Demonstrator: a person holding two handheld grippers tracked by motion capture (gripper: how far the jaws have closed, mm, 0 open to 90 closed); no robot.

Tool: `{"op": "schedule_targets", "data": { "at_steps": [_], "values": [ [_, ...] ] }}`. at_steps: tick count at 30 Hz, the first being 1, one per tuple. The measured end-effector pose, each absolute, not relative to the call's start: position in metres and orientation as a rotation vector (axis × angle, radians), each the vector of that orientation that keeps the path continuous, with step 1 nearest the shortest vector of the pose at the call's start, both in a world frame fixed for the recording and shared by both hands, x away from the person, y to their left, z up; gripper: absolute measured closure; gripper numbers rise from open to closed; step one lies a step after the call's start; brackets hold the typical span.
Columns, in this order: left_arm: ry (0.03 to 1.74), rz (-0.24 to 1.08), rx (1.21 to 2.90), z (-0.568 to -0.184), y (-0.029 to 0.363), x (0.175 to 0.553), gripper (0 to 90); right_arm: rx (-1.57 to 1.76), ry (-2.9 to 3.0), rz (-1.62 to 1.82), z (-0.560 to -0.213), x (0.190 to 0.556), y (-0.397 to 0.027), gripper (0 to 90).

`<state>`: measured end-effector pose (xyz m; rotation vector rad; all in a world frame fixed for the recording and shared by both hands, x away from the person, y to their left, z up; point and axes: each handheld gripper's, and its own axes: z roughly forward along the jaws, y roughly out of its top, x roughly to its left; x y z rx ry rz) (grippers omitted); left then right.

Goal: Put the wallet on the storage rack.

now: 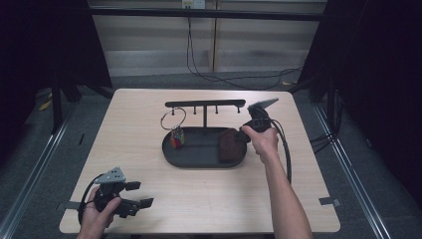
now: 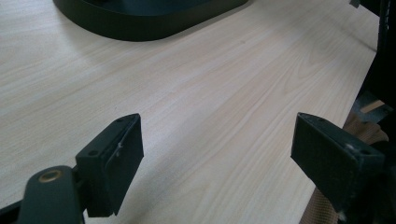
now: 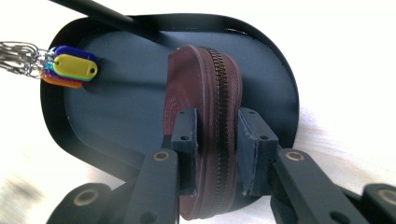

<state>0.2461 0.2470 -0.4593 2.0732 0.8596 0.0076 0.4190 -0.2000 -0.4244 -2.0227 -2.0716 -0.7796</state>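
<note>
**Two tongs at the desk, one clamped on a brown zip pouch**

Two tongs are in play, one in each of the person's hands. The right tongs [image 3: 218, 140] are closed on a round brown pouch [image 3: 205, 93] with a zip running along its edge; in the right gripper view the black pads press its two flat sides, with the zip seam standing between them. The pouch is held on edge over the right end of a dark oval tray [image 1: 199, 158], and whether its lower rim touches the tray floor cannot be told. The tray sits around the middle of the desk [image 1: 149, 199], a little toward the far edge.

A thin post rises from the tray and carries a black crossbar with short pegs [image 1: 205, 103]. From the peg at the left end hangs a wire ring [image 1: 172, 119], and below it a bunch of coloured key tags [image 3: 74, 67], yellow, blue and orange, reaches down to the left end of the tray.

The left tongs [image 1: 138, 194] rest near the desk's near left corner, well apart from the tray. Their jaws stand wide open with nothing between them, only bare wood grain showing in the left gripper view.
</note>
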Motion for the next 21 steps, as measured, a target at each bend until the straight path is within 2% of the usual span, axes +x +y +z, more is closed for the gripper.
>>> {"op": "schedule_targets", "data": {
  "at_steps": [14, 18, 21],
  "values": [
    [0.859, 0.007, 2.072, -0.459, 0.247, 0.247, 16.8, -2.057, -2.113, -0.796, -0.435, 0.424, -0.198, 62.6],
    [0.859, 0.004, 2.071, -0.460, 0.247, 0.247, 16.9, -2.062, -2.120, -0.801, -0.435, 0.423, -0.198, 49.7],
    [0.853, 0.003, 2.074, -0.459, 0.246, 0.246, 16.9, -2.045, -2.138, -0.828, -0.433, 0.421, -0.198, 49.1]
  ]
}}
